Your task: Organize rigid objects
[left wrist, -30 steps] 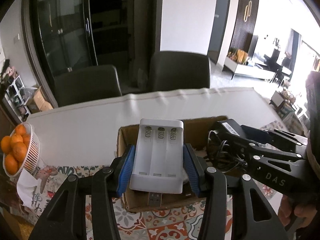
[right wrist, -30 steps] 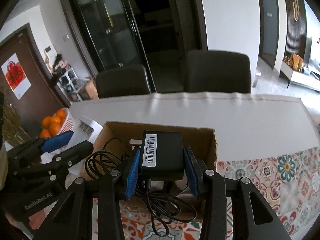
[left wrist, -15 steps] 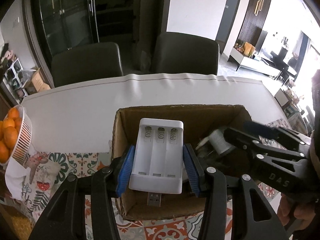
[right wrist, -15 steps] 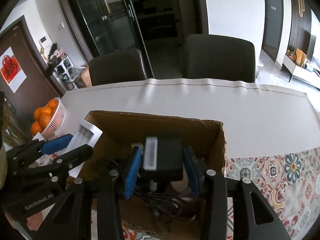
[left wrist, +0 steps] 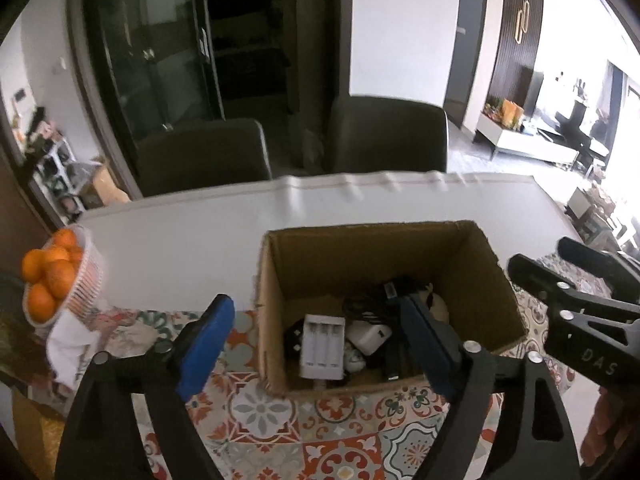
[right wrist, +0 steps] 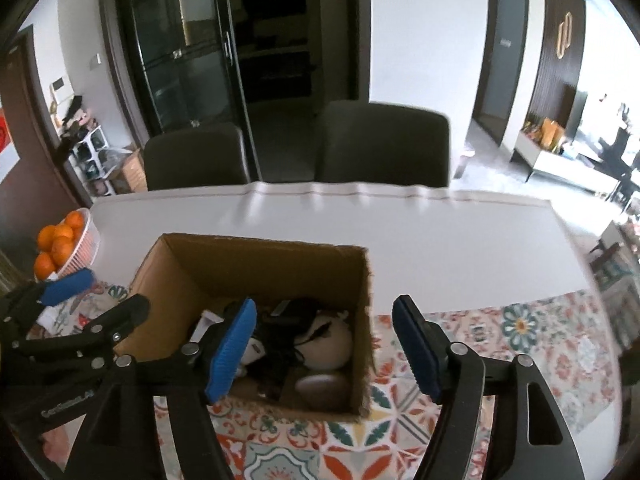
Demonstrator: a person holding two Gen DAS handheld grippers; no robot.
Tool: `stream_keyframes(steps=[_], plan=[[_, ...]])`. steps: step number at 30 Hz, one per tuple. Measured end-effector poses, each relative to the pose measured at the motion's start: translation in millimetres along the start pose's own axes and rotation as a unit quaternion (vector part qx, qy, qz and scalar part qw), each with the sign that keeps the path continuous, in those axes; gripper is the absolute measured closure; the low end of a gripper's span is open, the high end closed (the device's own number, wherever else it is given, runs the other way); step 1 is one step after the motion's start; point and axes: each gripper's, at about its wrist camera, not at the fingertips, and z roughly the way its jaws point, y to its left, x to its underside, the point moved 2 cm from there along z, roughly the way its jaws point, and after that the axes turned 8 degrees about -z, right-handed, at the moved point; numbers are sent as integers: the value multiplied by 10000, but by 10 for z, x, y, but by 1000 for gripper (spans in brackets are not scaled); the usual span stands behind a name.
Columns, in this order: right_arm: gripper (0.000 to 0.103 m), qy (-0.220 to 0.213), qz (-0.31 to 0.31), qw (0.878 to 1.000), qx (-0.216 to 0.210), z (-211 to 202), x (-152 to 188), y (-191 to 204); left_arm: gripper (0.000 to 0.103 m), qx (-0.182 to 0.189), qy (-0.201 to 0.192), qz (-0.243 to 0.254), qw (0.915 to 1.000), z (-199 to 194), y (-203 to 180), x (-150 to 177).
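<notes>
From the left wrist view, we hold the left gripper [left wrist: 316, 344] with its blue pads spread wide and nothing between them, poised above the near-left corner of the cardboard box [left wrist: 460, 240]. The white battery charger [left wrist: 323, 346] lies flat on the box floor, just ahead of and below our pads, its long axis running away from us, roughly in line with the fingers. We count one charger with three empty slots, one white plug adapter [left wrist: 370, 337] touching its right side, and a dark tangle of cable and black adapter [left wrist: 384, 300] behind — how many pieces are in that tangle we cannot tell. The right gripper [left wrist: 560, 264] sits at the box's right edge, also with nothing in it. From the right wrist view, the right gripper [right wrist: 324, 344] is open and empty, straddling the box's right wall [right wrist: 362, 320], so this one is nearer the dark cable bundle [right wrist: 288, 332] and a round pale object [right wrist: 332, 344]. One bowl of oranges [right wrist: 60, 240] stands well apart to the left — five or so oranges. We judge both items delivered, with nothing left on the patterned mat [right wrist: 480, 360] in view to collect.
</notes>
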Motion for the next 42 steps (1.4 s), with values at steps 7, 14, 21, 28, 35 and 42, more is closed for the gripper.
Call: stream_keyframes(steps=[7, 14, 21, 28, 35, 42], plan=[[20, -447, -112, 9976, 516, -555, 158, 33, 5, -573, -632, -17, 9964, -590, 64, 219], [16, -734, -2, 9959, 530, -1075, 429, 88, 0, -771, -1096, -46, 9910, -1125, 84, 442], [14, -952, 143, 9942, 478, -1537, 708, 93, 0, -636, -1327, -69, 9891, -1572, 84, 673], [11, -1210, 77, 9906, 637, -1933, 887, 121, 0, -609, -1531, -73, 9863, -1949, 70, 886], [10, -1393, 1, 9879, 685, -2222, 997, 167, 0, -632, -1729, -129, 9828, -2237, 79, 1042], [9, -1496, 3, 9869, 608, -2426, 1108, 189, 0, -580, -1892, -60, 9802, -2402, 18, 1112]])
